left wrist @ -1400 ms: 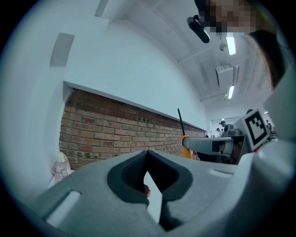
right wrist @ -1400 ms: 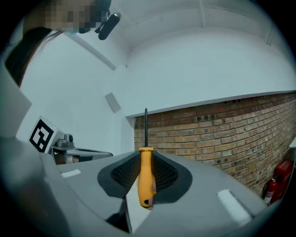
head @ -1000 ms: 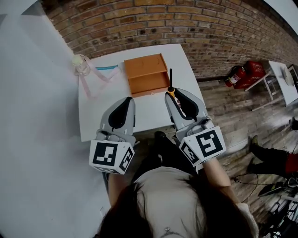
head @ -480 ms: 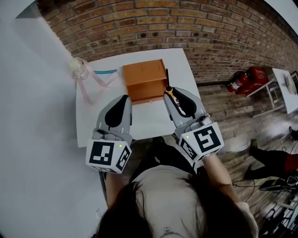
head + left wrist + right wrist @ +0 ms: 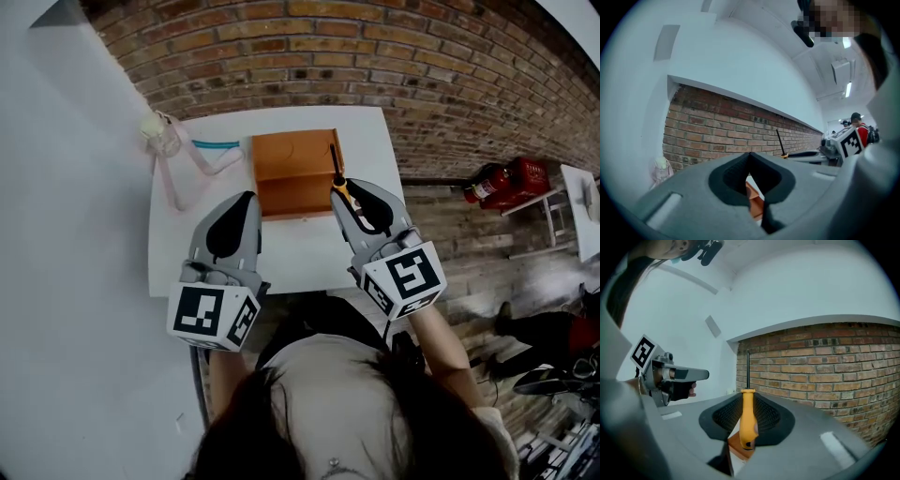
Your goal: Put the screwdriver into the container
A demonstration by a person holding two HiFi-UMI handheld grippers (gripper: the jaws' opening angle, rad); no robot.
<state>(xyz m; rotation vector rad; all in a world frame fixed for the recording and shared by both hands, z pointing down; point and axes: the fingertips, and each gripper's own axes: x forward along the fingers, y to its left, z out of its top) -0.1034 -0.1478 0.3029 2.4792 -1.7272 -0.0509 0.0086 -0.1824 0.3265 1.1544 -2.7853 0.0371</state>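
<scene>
Being clamped by its yellow handle between the 2 jaws of the right gripper (image 5: 345,191), the screwdriver (image 5: 335,167) is held shaft-forward over the container (image 5: 291,161) ahead. It should be lowered level inside before release. The left gripper (image 5: 247,201) is closed, empty.

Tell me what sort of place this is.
Likely an indoor workshop or test space: a bare brick wall, a small white table with an orange container on it, and red fire extinguishers on the floor.
</scene>
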